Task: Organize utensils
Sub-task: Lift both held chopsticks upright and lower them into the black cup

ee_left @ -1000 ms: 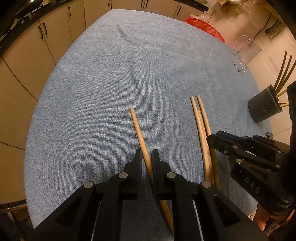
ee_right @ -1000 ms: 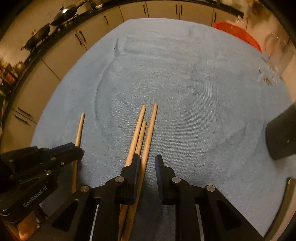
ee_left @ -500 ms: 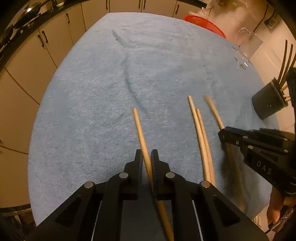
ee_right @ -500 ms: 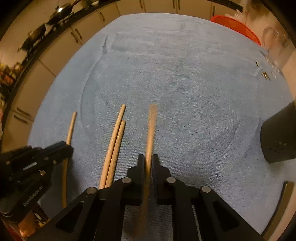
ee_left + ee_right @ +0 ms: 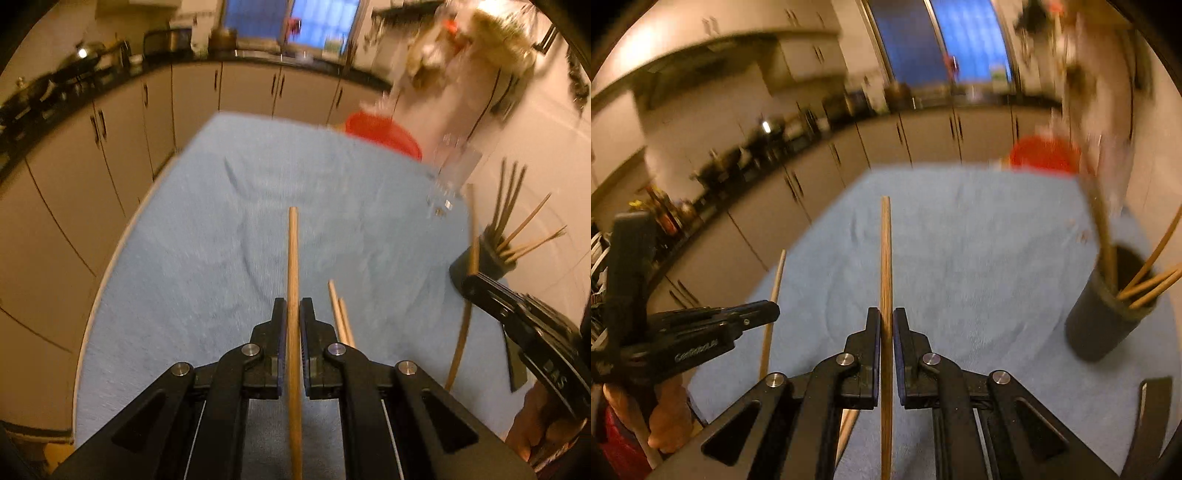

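My left gripper point(image 5: 293, 308) is shut on a wooden chopstick point(image 5: 293, 266) and holds it lifted above the blue cloth point(image 5: 221, 258). My right gripper point(image 5: 886, 317) is shut on another wooden chopstick point(image 5: 885, 258), also lifted. Two chopsticks point(image 5: 340, 314) lie on the cloth just right of the left gripper. A black utensil cup point(image 5: 1108, 317) with several chopsticks stands at the right; it also shows in the left wrist view point(image 5: 487, 262). The right gripper appears in the left wrist view point(image 5: 469, 290), the left gripper in the right wrist view point(image 5: 772, 312).
A red basket point(image 5: 384, 133) sits at the table's far edge. A clear glass container point(image 5: 454, 170) stands near the far right, with small bits beside it. Kitchen cabinets point(image 5: 110, 147) surround the table on the left and far side.
Both grippers have lifted their chopsticks off the cloth and tilted up, so the views now show the kitchen. The right gripper has moved towards the black cup.
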The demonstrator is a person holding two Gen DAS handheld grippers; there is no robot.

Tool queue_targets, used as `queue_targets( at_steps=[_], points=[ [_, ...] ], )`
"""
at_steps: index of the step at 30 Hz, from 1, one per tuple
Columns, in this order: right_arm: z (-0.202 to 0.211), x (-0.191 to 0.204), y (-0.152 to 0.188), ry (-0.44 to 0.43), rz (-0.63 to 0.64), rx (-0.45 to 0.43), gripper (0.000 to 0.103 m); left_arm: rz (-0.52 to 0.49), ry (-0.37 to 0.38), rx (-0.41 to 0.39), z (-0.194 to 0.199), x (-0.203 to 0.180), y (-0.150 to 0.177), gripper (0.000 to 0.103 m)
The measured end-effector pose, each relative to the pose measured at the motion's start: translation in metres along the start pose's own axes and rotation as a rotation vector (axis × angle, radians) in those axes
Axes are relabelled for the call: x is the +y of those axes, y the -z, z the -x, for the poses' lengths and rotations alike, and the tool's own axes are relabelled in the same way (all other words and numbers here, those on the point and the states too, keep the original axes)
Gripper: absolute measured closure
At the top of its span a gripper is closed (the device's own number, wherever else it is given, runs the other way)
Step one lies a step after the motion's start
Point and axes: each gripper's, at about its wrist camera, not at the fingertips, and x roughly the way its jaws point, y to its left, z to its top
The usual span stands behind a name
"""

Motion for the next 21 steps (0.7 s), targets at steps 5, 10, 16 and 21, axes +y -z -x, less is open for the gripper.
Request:
queue_targets(
  at_steps=[5, 10, 16, 21],
  points=[
    [0.045, 0.019, 0.009, 0.042, 0.078, -0.176, 0.096, -0.046, -0.022, -0.092, 0.028, -0.017, -0.002, 0.097],
    [0.058, 0.015, 0.008, 0.04, 0.051, -0.233, 0.096, -0.065, -0.013, -0.12, 0.044, -0.025, -0.004, 0.097],
    [0.082, -0.001, 0.014, 0.044, 0.008, -0.294, 0.096, -0.089, 0.005, -0.141, 0.059, -0.041, -0.011, 0.097],
    [0.099, -0.011, 0.012, 0.064, -0.019, -0.35, 0.096, -0.099, 0.028, -0.161, 0.069, -0.053, -0.023, 0.097]
  ],
)
